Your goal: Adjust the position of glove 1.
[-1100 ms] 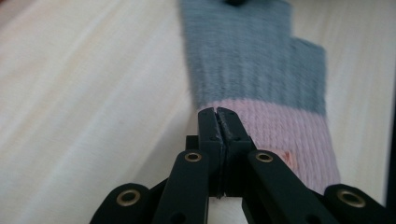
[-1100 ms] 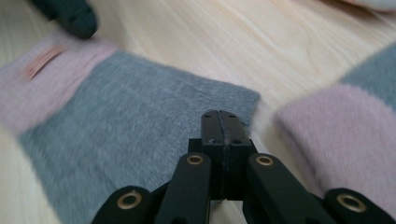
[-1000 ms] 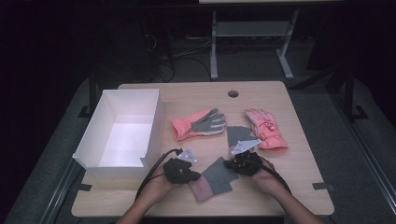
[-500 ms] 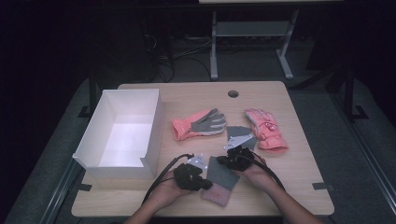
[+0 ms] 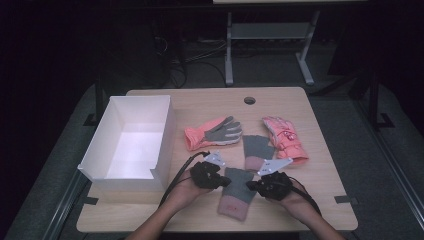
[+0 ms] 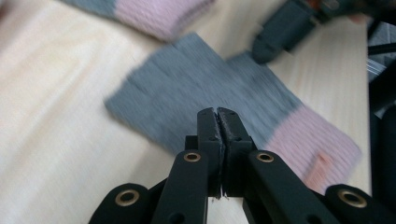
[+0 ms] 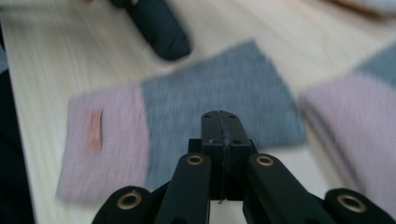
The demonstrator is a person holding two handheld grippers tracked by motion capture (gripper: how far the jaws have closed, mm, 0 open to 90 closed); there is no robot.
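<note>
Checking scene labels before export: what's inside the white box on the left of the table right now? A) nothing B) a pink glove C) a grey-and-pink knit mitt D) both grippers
A: in the high view the white box shows a bare white floor, while the gloves and knit mitts all lie on the table to its right.

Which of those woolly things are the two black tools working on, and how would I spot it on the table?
Start at the white box at the table's left, then look right along the near edge. Between the left gripper and right gripper, both shut, lies a flat knitted piece. Unlike the twin piece farther back, it lies nearest the person, grey with its pink cuff toward them.
</note>
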